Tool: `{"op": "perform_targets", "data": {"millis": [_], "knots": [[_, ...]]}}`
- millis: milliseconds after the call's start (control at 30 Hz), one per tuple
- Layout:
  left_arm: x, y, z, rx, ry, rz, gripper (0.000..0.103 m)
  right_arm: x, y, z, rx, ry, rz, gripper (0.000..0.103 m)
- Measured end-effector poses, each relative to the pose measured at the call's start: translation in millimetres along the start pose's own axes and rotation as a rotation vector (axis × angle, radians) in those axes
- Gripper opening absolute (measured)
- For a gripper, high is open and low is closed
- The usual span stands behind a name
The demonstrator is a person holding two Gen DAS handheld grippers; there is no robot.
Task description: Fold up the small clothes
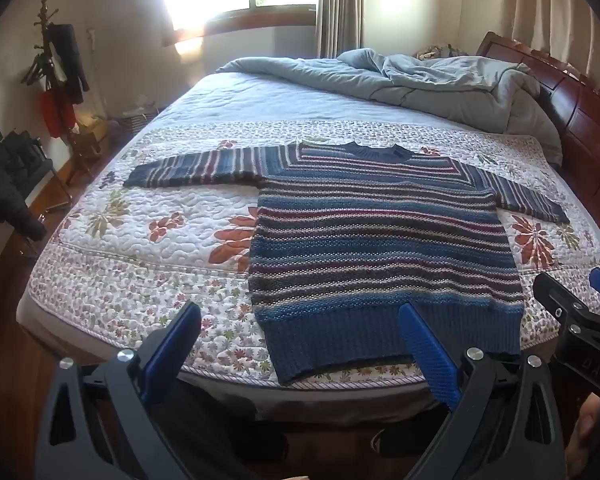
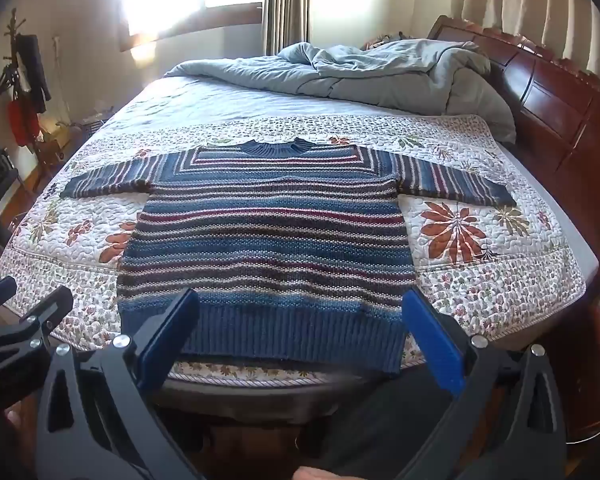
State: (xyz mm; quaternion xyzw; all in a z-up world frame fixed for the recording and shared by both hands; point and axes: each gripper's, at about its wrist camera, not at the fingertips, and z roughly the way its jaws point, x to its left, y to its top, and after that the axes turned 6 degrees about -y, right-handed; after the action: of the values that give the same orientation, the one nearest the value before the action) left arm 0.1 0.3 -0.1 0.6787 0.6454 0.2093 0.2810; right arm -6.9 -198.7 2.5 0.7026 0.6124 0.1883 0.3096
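Now both wide apart, left gripper (image 1: 300,344), right gripper (image 2: 300,332), holding nothing

The only lettering is embossed on the black arm of the right gripper (image 1: 591,336), near right; it is too distorted to read.

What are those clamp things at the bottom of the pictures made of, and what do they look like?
Each is a black plastic frame with triangular cut-outs and silver bolts. The left gripper and right gripper each carry two flat blue textured pads.
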Motion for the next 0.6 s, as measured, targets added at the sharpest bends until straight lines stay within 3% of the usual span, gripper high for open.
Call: {"op": "perform_targets", "data": {"millis": [600], "knots": [[3.6,0.5,-1.5,-0.005,0.007,0.0,0.099,1.7,0.2,-0.8,-0.008,-0.003,-0.004,0.101]]}}
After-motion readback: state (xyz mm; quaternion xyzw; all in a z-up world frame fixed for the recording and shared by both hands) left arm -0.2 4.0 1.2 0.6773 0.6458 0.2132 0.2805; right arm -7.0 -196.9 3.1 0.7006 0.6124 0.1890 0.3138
